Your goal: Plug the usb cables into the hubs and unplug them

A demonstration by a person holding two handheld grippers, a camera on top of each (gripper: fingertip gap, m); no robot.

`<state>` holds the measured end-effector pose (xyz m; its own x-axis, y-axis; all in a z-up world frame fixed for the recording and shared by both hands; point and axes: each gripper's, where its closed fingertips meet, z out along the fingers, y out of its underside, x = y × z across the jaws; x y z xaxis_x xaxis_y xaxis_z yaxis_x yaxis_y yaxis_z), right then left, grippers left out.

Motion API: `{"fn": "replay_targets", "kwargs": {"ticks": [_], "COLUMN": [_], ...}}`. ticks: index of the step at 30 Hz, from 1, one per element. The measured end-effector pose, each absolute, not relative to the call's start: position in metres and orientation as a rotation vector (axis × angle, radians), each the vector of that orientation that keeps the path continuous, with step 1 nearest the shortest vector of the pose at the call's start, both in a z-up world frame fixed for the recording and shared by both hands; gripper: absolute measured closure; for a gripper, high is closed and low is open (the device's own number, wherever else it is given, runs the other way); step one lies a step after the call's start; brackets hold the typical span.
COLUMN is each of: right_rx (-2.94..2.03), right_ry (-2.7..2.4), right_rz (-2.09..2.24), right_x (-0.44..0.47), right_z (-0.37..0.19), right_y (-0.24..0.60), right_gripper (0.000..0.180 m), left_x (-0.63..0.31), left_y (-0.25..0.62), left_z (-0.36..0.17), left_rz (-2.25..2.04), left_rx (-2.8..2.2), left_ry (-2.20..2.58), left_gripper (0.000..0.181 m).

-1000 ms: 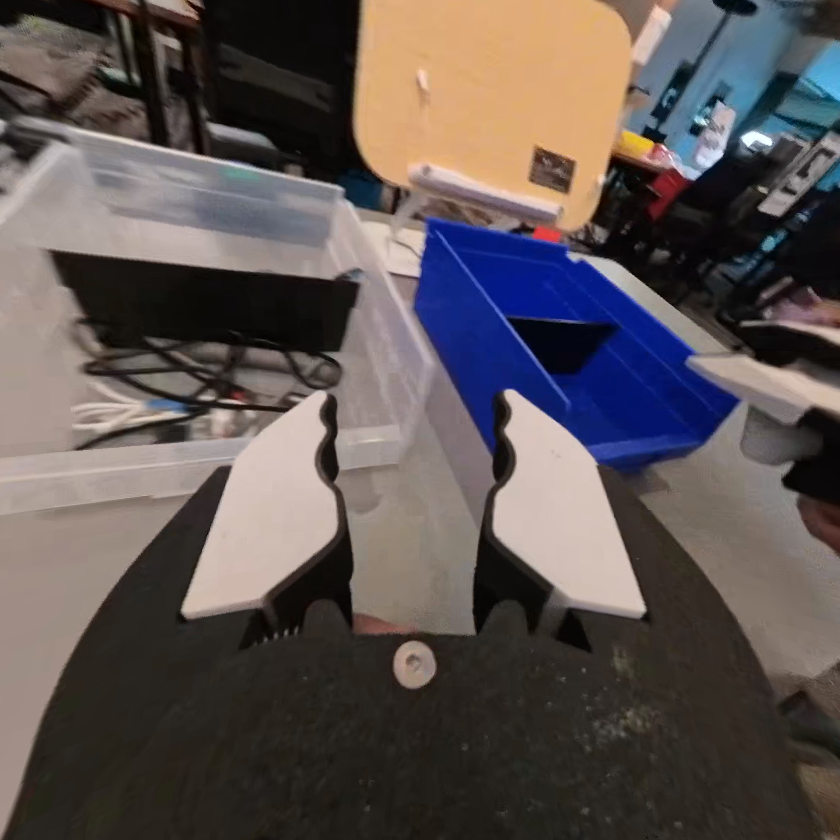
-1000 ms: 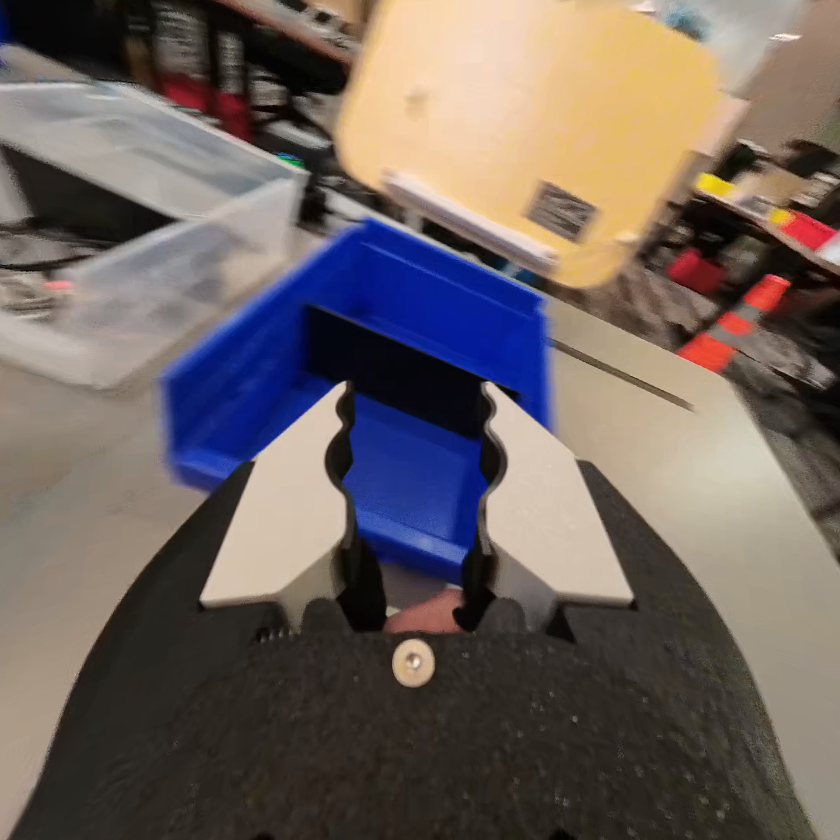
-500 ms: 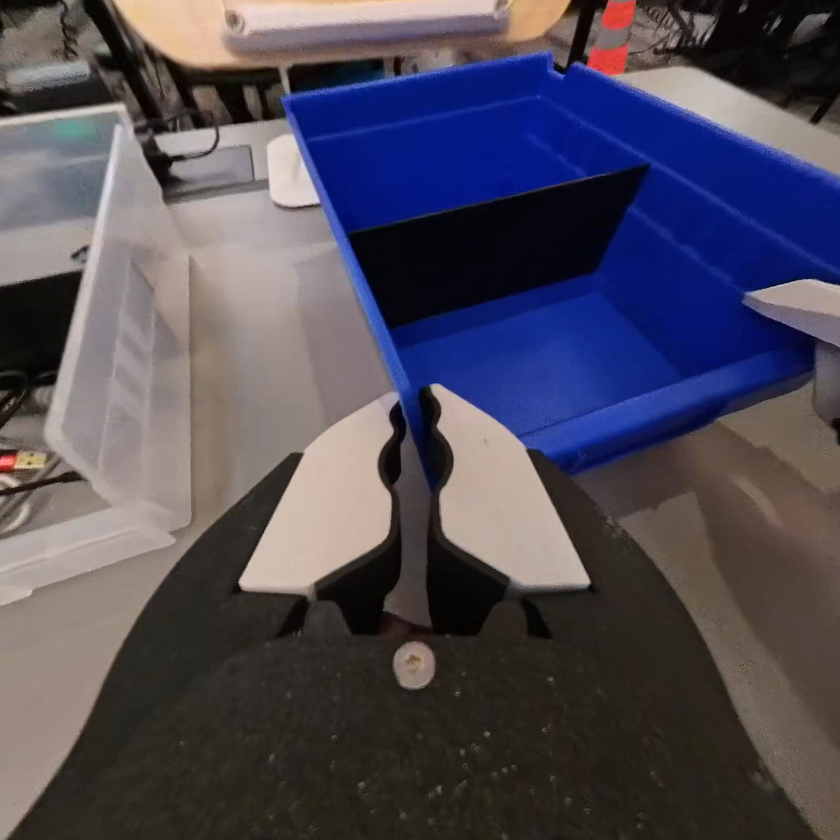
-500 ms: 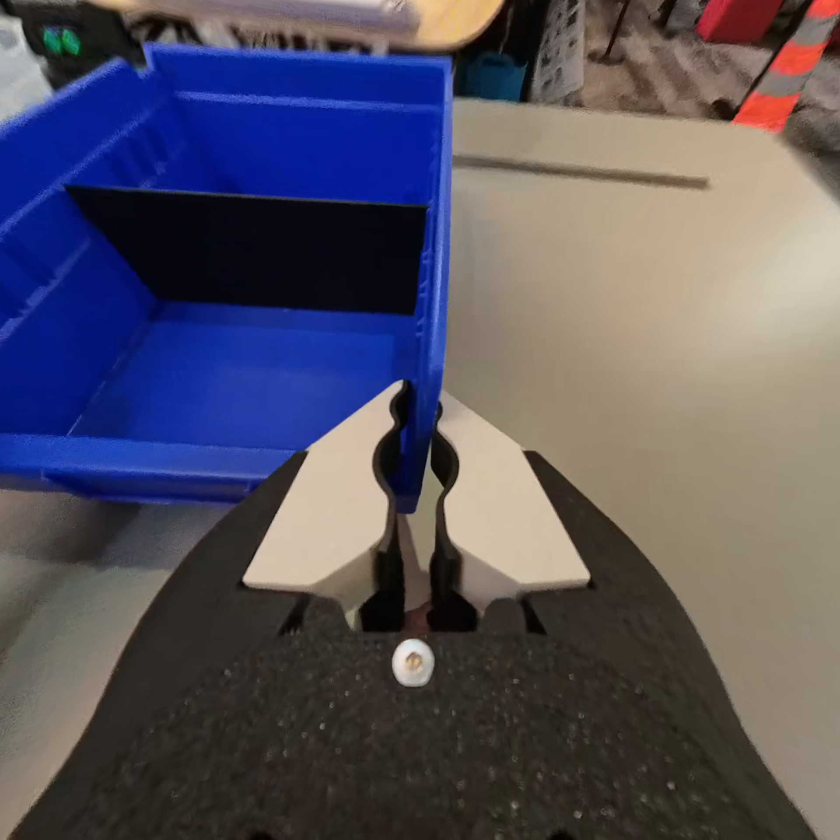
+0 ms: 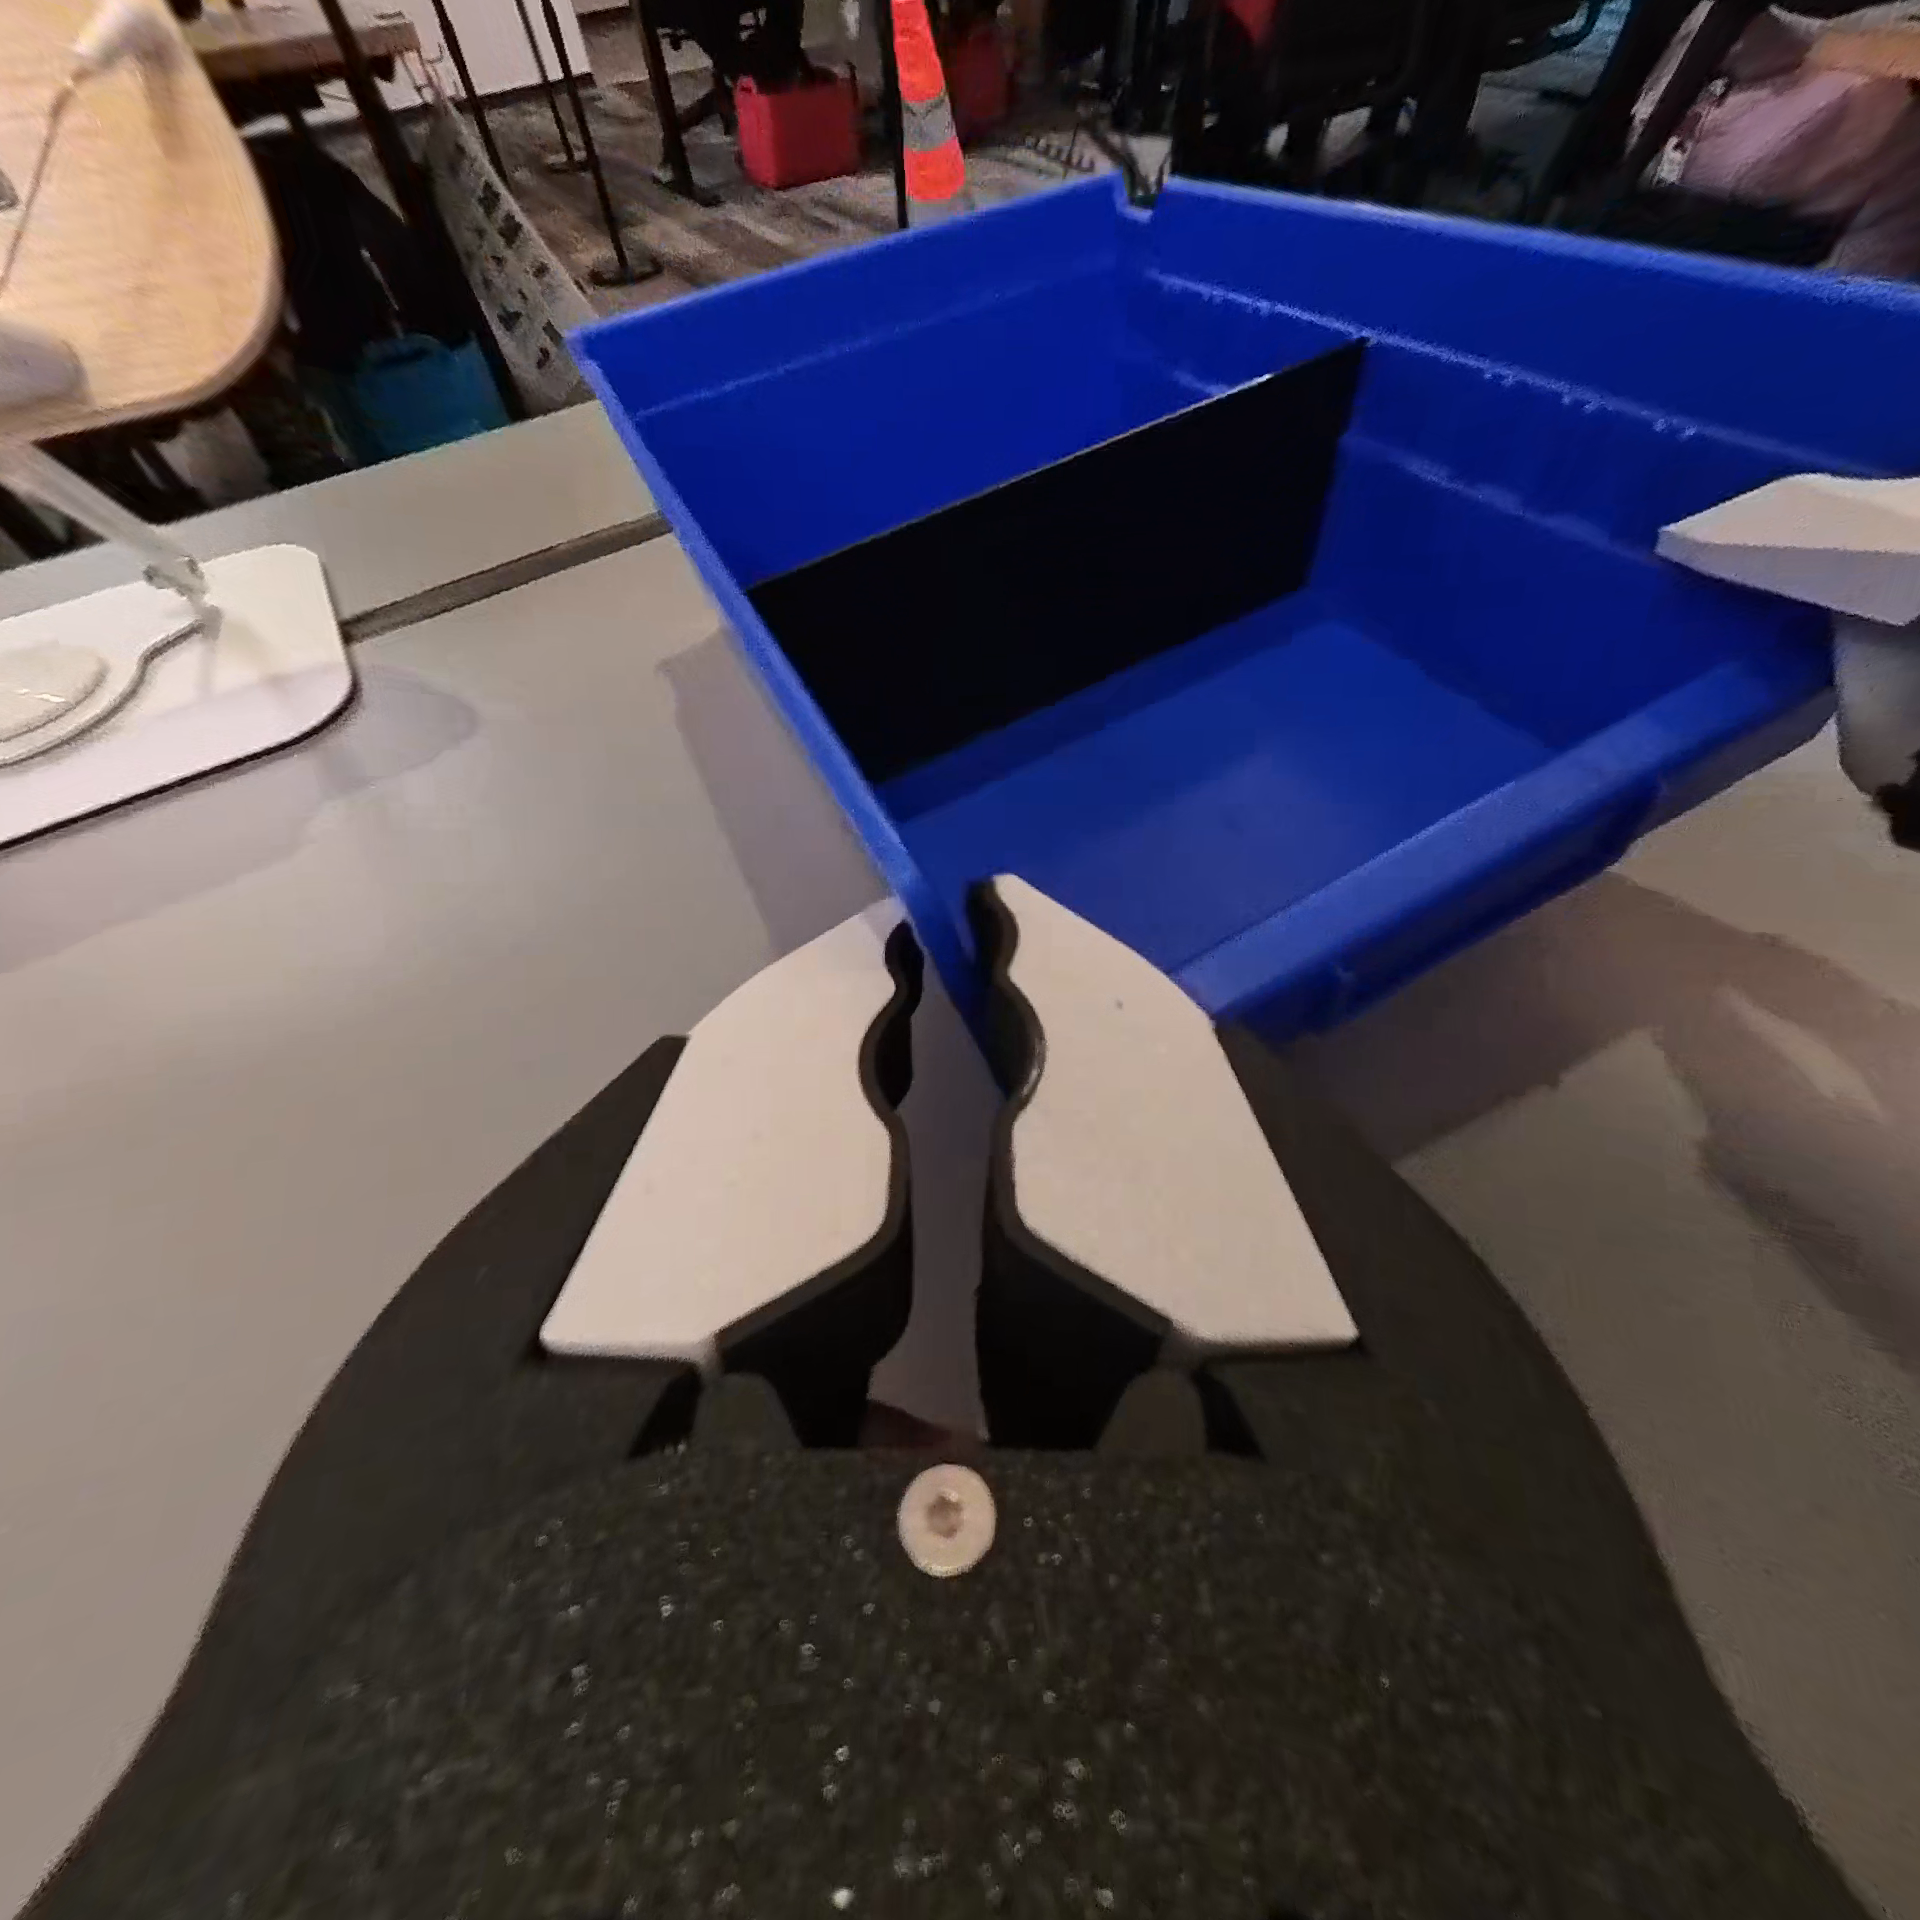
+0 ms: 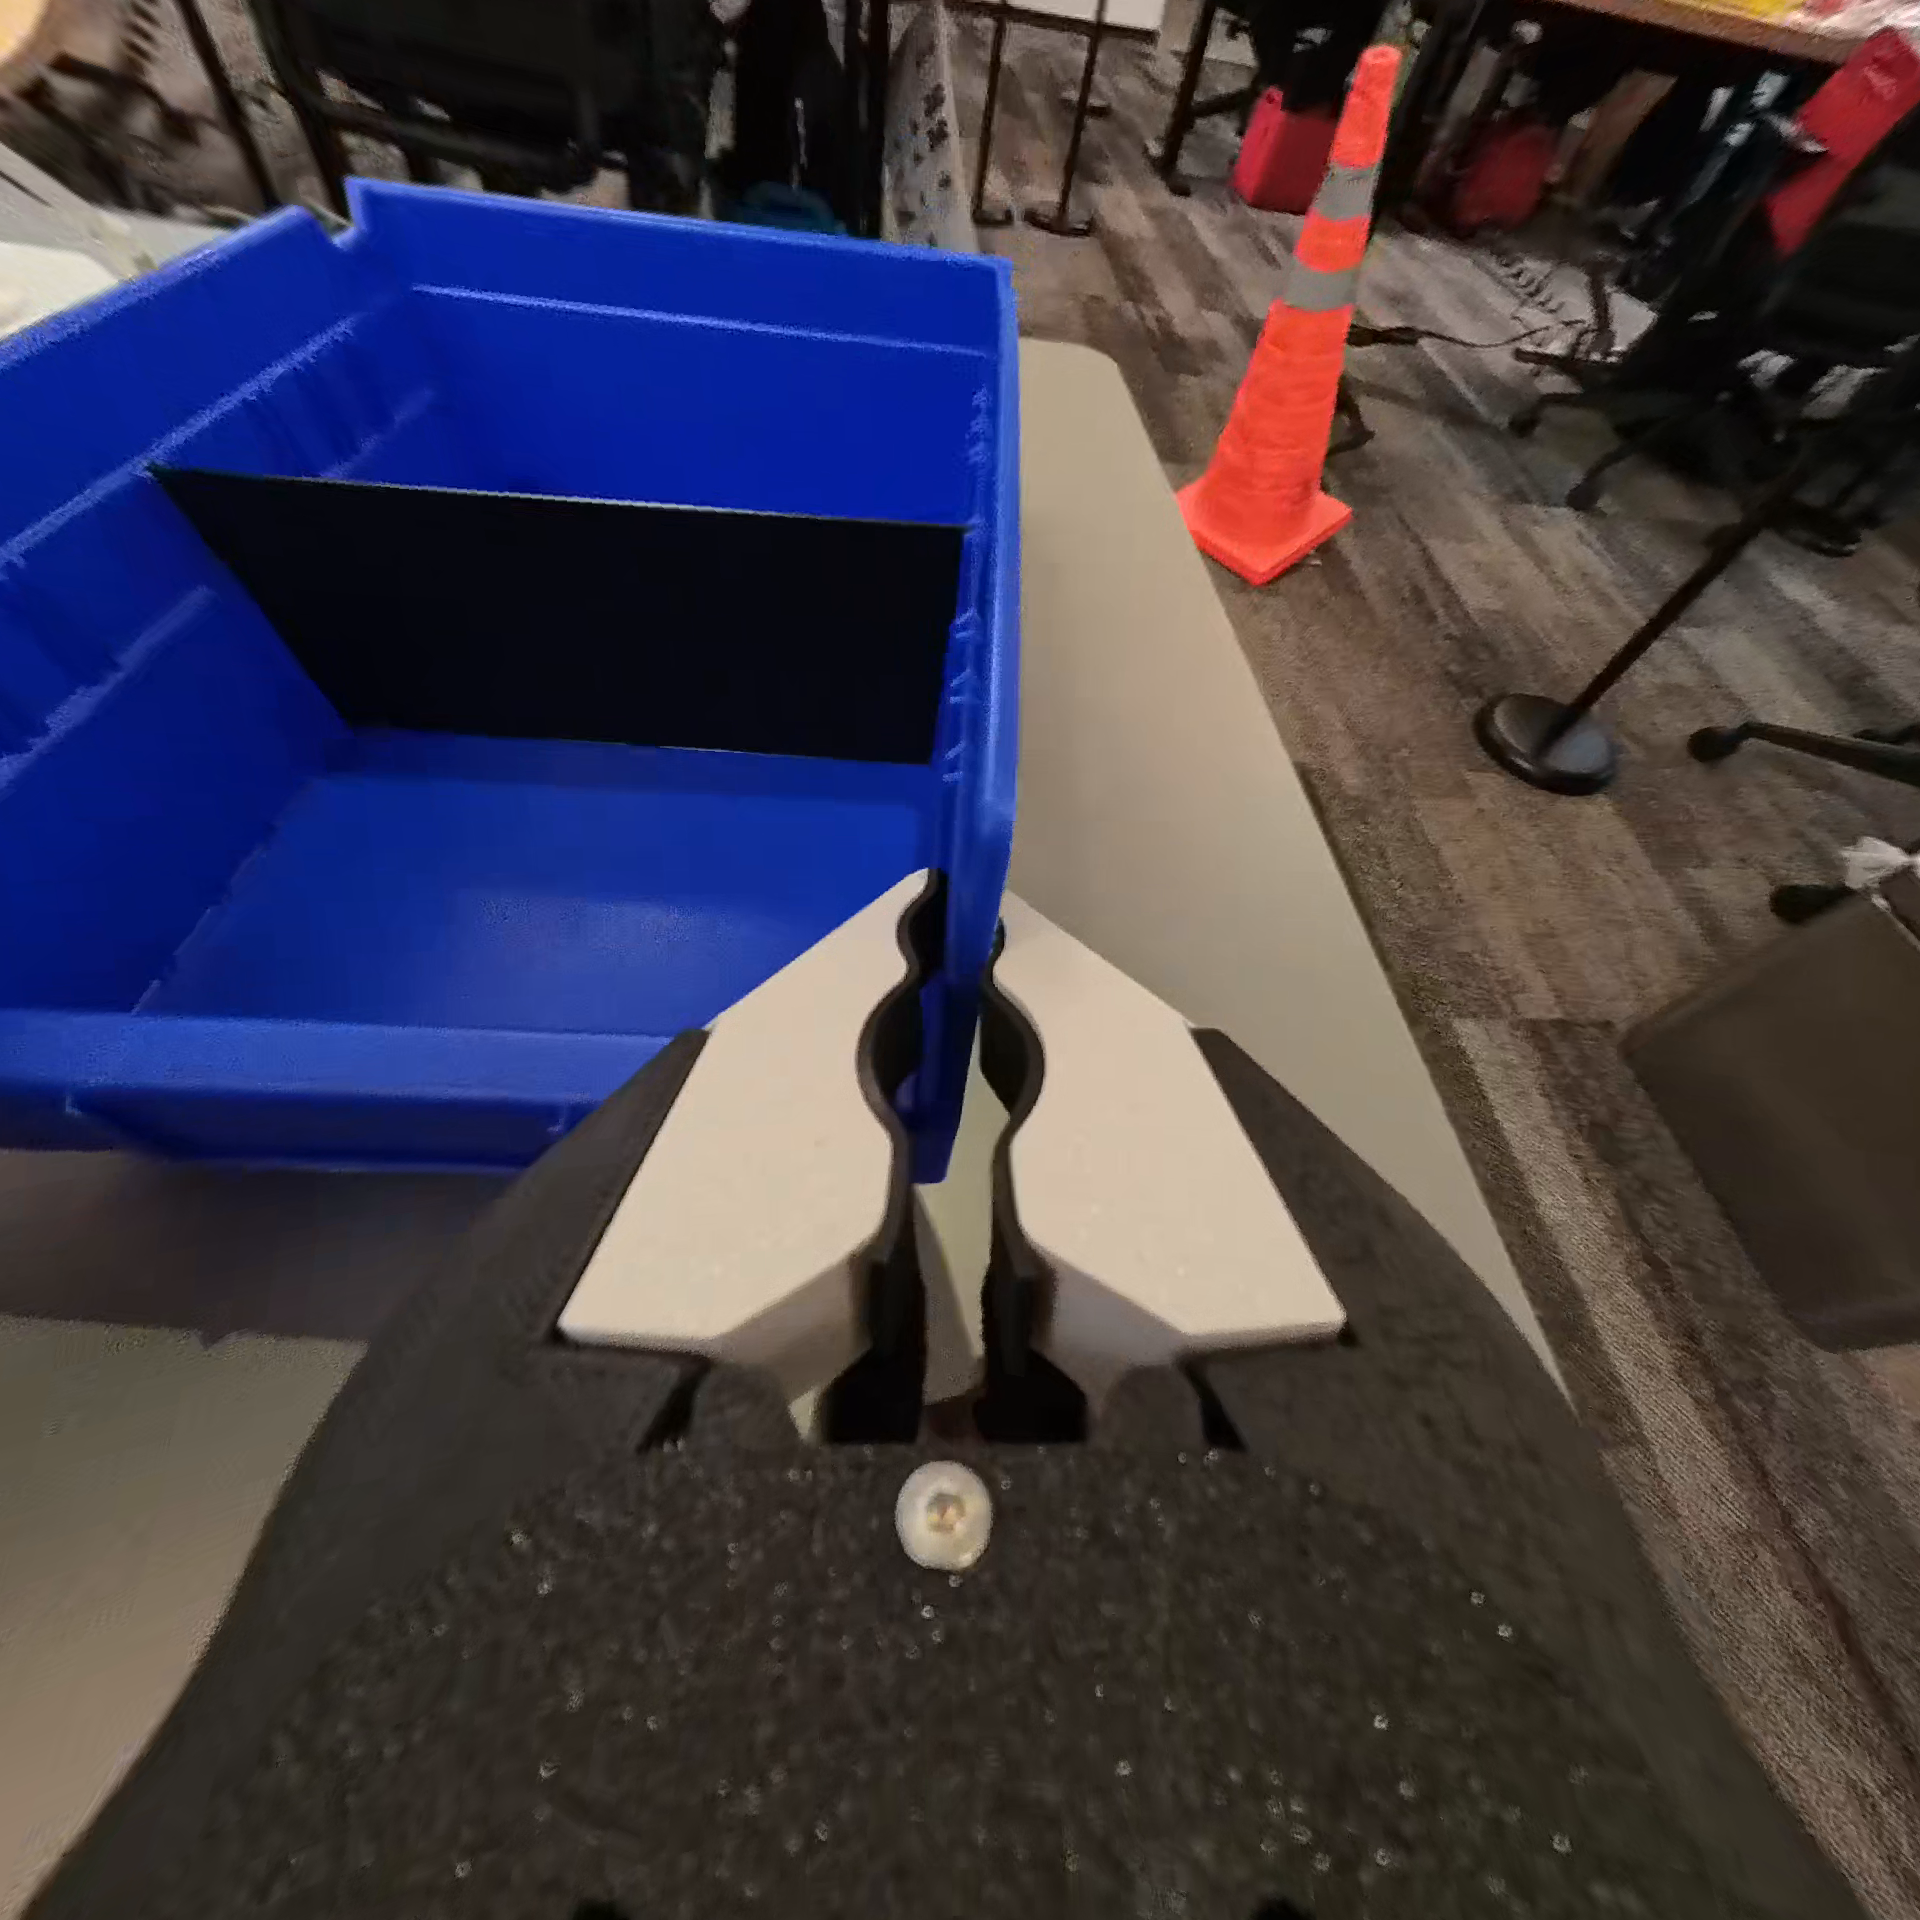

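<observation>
A blue plastic bin (image 5: 1195,748) with a black divider (image 5: 1049,613) stands on the grey table; both its compartments look empty. My left gripper (image 5: 948,914) is shut on the bin's left side wall near the front corner. My right gripper (image 6: 961,914) is shut on the bin's (image 6: 520,914) right side wall near its front corner. The right gripper's fingers (image 5: 1808,561) also show at the right edge of the left wrist view. No usb cables or hubs are in view.
A white stand base (image 5: 166,675) lies on the table (image 5: 364,987) at the left, under a tan chair back (image 5: 125,229). The table's right edge (image 6: 1247,831) drops to carpet with an orange cone (image 6: 1299,364), stand poles and chairs.
Both grippers went from open above the table to shut on the bin's opposite side walls. The bin has since swung right, away from the clear tub, which has left the view.
</observation>
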<state>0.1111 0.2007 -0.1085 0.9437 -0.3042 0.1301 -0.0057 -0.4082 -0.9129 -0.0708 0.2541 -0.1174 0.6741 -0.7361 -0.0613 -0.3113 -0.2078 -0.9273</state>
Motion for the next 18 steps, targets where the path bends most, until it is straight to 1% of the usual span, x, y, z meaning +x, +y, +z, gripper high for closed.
{"fn": "replay_targets", "kwargs": {"ticks": [3, 4, 7, 8, 10, 13, 16, 18], "right_rx": [-1.991, -2.021, -1.954, -1.968, -1.936, -1.855, -1.809, -1.8], "right_ry": [0.258, 0.293, 0.371, 0.373, 0.358, 0.346, 0.27, 0.211], "right_rz": [-0.244, -0.22, -0.1, -0.094, -0.166, -0.268, -0.238, -0.177], "right_x": [0.123, 0.126, 0.125, 0.123, 0.123, 0.117, 0.08, 0.043], "right_z": [-0.129, -0.14, -0.138, -0.136, -0.121, -0.09, -0.069, -0.064], "right_y": [0.2, 0.199, 0.2, 0.197, 0.186, 0.163, 0.151, 0.15], "right_gripper": [0.178, 0.174, 0.177, 0.175, 0.161, 0.16, 0.159, 0.159], "left_x": [-0.06, -0.058, -0.061, -0.066, -0.092, -0.168, -0.287, -0.386], "left_y": [0.246, 0.243, 0.229, 0.224, 0.218, 0.231, 0.264, 0.285], "left_z": [-0.128, -0.13, -0.126, -0.114, -0.087, -0.056, -0.044, -0.044], "left_rz": [-0.549, -0.588, -0.725, -0.812, -0.928, -0.939, -0.791, -0.614], "left_rx": [-1.841, -1.844, -1.867, -1.842, -1.762, -1.671, -1.685, -1.737], "left_ry": [0.841, 0.852, 0.87, 0.842, 0.794, 0.686, 0.518, 0.408], "left_gripper": [0.168, 0.165, 0.158, 0.155, 0.148, 0.135, 0.135, 0.135]}}
